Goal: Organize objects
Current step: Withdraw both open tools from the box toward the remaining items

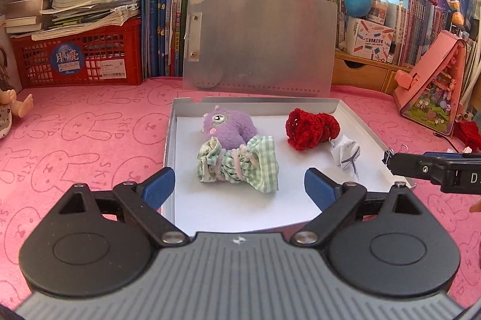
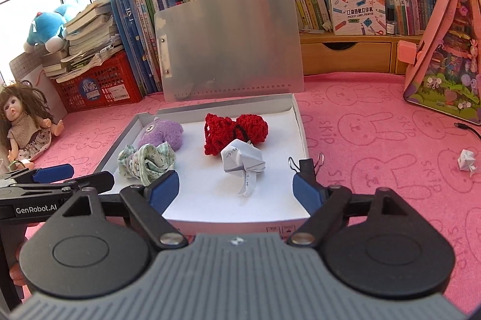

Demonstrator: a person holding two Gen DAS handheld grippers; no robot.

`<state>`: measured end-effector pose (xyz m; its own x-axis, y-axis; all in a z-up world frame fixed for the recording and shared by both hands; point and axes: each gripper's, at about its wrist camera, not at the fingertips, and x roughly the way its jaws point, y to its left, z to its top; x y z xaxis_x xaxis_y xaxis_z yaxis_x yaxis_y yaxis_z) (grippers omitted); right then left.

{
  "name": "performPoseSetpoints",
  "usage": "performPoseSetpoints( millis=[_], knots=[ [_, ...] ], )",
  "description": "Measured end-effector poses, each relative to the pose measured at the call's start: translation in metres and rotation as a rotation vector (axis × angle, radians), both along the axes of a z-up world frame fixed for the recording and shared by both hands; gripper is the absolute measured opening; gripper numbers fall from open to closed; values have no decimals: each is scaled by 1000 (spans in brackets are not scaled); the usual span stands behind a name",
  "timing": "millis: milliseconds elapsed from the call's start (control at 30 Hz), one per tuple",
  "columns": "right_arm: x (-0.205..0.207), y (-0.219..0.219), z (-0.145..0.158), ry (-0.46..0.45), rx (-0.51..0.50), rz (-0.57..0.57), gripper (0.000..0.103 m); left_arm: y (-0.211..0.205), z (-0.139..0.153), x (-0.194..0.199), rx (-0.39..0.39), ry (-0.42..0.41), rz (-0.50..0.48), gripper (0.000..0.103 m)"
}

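A shallow white box (image 1: 357,121) (image 2: 302,127) lies on the pink mat. In it are a purple plush toy (image 1: 230,127) (image 2: 165,132), a green checked scrunchie (image 1: 240,163) (image 2: 147,160), a red crocheted piece (image 1: 311,127) (image 2: 234,132) and a folded white paper (image 1: 345,154) (image 2: 243,162). My left gripper (image 1: 240,184) is open and empty, just in front of the scrunchie. My right gripper (image 2: 236,189) is open and empty, in front of the paper. A black binder clip (image 2: 305,165) (image 1: 388,155) sits at the box's right edge by the right fingertip.
A metal clipboard (image 1: 264,40) (image 2: 228,43) leans on books behind the box. A red crate (image 1: 81,58) stands back left, a doll (image 2: 24,121) at the left, a pink toy house (image 2: 448,55) at the right. Another folded paper (image 2: 466,160) lies on the mat (image 2: 375,139).
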<state>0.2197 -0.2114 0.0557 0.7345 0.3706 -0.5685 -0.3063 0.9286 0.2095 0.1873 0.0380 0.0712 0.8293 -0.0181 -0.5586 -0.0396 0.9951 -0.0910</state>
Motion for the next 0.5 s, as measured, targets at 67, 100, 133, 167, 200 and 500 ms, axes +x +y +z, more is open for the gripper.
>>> performPoseSetpoints(
  millis=[67, 100, 133, 167, 200, 500],
  knots=[
    [-14, -3, 1, -16, 1, -2, 90, 0, 0, -17, -10, -10, -1, 96],
    [-21, -4, 1, -26, -3, 1, 90, 0, -1, -25, -13, -14, -4, 96],
    [-29, -5, 1, -37, -9, 3, 90, 0, -1, -32, -16, -17, -7, 96],
    [-36, -6, 1, -48, -19, 3, 90, 0, -2, -40, -19, -19, -9, 96],
    [-43, -7, 1, -62, -29, 3, 90, 0, -3, -46, -20, -21, -11, 96],
    [-93, -23, -13, -121, -62, -35, 95, 9, -18, -118, -59, -98, -15, 99]
  ],
)
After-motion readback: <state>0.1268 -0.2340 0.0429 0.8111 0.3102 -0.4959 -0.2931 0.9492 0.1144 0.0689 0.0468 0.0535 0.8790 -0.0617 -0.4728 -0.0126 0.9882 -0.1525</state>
